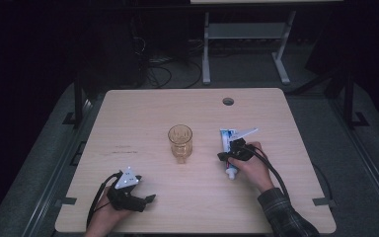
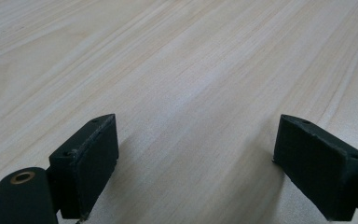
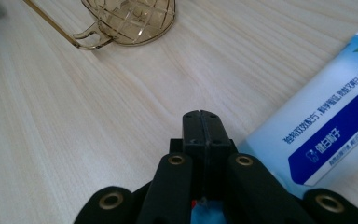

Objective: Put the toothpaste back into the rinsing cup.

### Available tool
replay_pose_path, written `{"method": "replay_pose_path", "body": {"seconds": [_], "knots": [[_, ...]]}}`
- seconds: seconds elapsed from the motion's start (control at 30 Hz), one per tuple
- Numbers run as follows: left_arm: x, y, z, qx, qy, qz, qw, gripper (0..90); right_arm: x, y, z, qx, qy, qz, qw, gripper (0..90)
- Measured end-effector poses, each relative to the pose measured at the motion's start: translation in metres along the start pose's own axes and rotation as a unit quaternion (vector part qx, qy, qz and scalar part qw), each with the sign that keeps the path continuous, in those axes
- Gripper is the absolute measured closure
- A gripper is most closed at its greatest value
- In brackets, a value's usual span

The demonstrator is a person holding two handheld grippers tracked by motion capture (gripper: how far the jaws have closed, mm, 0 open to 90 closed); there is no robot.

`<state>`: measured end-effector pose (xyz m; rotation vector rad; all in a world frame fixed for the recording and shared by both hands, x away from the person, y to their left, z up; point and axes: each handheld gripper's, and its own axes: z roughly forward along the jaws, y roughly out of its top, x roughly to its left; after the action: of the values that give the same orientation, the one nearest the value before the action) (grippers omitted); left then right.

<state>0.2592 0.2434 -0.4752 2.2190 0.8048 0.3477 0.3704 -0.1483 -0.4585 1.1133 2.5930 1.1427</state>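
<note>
the big wooden table (image 1: pixel 143 118) holds it all. the glass mug (image 1: pixel 180 143) stands up to the left of the right claw (image 1: pixel 228 157), well apart. the blue and white toothpaste tube (image 1: pixel 228 139) lies flat just beside that claw, partly under it. the right claw is squeezed tight, with nothing seen between its jaws. the left claw (image 2: pixel 196 158) is wide open, holding nothing, over bare wood. my guess: to grab the tube, open wide first, then close gently round its middle.
</note>
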Motion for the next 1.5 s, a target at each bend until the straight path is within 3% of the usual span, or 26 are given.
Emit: {"method": "replay_pose_path", "body": {"seconds": [0.87, 1.1, 1.33, 1.5], "knots": [[0.0, 0.0, 0.0, 0.0, -0.001, 0.001, 1.0, 13.2, -0.01, -0.026, -0.035, -0.004, -0.018, 0.018, 0.9997, 90.0], [0.0, 0.0, 0.0, 0.0, 0.0, 0.0, 1.0, 13.2, -0.011, -0.023, -0.044, -0.02, -0.018, 0.019, 0.9995, 89.8], [0.0, 0.0, 0.0, 0.001, -0.001, 0.001, 1.0, 13.2, -0.013, -0.017, -0.054, -0.035, -0.028, 0.025, 0.9987, 82.2], [0.0, 0.0, 0.0, 0.001, -0.001, 0.001, 1.0, 13.2, -0.017, -0.013, -0.054, -0.04, -0.047, 0.032, 0.9976, 70.5]]}}
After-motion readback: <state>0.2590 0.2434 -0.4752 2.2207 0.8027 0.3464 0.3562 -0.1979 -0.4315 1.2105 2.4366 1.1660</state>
